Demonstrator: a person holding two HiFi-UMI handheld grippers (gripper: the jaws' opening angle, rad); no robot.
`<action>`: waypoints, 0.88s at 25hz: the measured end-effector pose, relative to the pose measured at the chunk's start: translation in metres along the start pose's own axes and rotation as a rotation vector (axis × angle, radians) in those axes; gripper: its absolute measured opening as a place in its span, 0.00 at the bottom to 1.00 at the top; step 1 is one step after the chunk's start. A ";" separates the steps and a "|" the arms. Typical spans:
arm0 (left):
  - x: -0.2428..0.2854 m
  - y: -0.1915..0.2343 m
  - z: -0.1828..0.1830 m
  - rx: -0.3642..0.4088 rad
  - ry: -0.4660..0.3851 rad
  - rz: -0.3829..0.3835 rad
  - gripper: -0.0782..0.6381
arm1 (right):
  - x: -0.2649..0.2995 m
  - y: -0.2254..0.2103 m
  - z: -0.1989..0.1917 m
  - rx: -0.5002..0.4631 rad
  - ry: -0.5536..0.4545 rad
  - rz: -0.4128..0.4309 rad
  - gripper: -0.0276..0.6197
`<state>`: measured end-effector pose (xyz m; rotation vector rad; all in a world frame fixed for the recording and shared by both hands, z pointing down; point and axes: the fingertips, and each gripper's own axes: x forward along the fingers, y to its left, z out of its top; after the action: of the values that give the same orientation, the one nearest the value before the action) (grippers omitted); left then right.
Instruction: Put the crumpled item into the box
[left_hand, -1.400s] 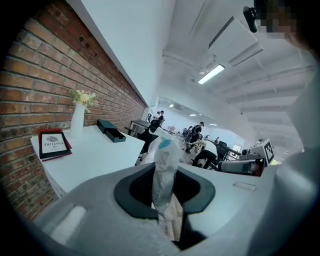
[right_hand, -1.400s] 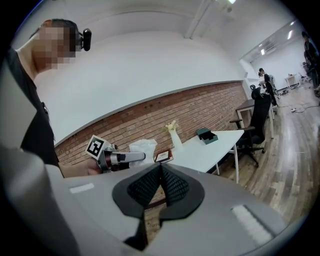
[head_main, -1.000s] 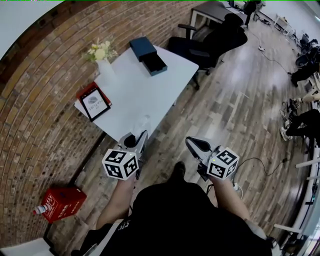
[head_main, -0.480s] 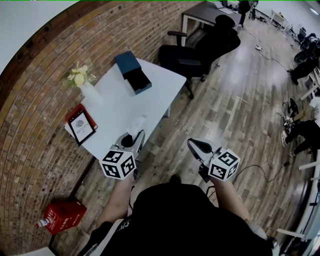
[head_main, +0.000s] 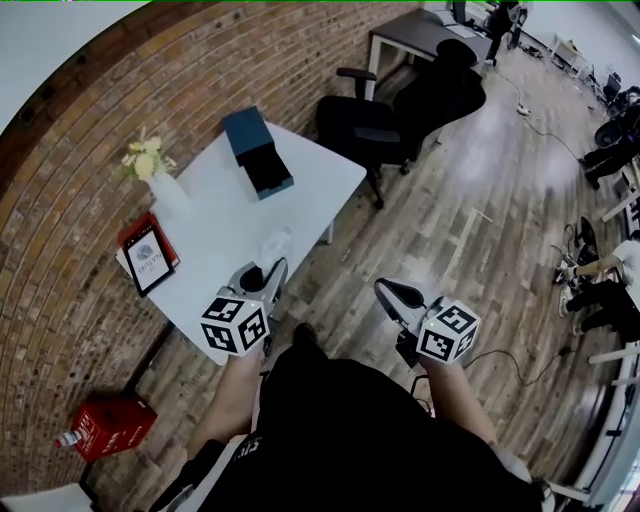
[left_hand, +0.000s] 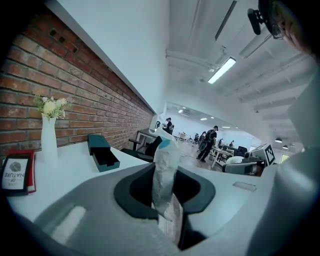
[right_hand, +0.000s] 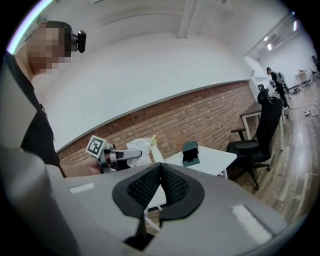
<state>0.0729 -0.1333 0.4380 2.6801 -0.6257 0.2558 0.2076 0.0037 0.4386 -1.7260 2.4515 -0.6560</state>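
Now L tongs (left_hand: 166, 192) pinch wrapper (left_hand: 164, 160); R tongs (right_hand: 160, 172) closed.

Bright even indoor light; ceiling strip lamp (left_hand: 223, 70) glowing; heavy fisheye warp, dark vignette at edges.

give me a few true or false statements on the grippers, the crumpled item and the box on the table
1. The left gripper is shut on the crumpled item. True.
2. The right gripper holds a vase. False: its jaws are together with nothing between them; the vase stands on the table.
3. The box is open. True.
4. The crumpled item lies in the box. False: it is in the left gripper, apart from the box.
5. The box stands on the table. True.
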 end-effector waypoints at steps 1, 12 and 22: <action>0.005 0.005 0.002 -0.003 -0.003 0.006 0.21 | 0.006 -0.004 0.002 -0.003 0.006 0.008 0.04; 0.081 0.089 0.020 -0.079 -0.010 0.077 0.21 | 0.106 -0.071 0.023 -0.023 0.141 0.096 0.04; 0.143 0.184 0.050 -0.146 -0.010 0.135 0.21 | 0.252 -0.097 0.071 -0.070 0.235 0.264 0.04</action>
<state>0.1192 -0.3619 0.4871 2.5051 -0.7981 0.2236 0.2218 -0.2746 0.4577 -1.3762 2.8246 -0.7899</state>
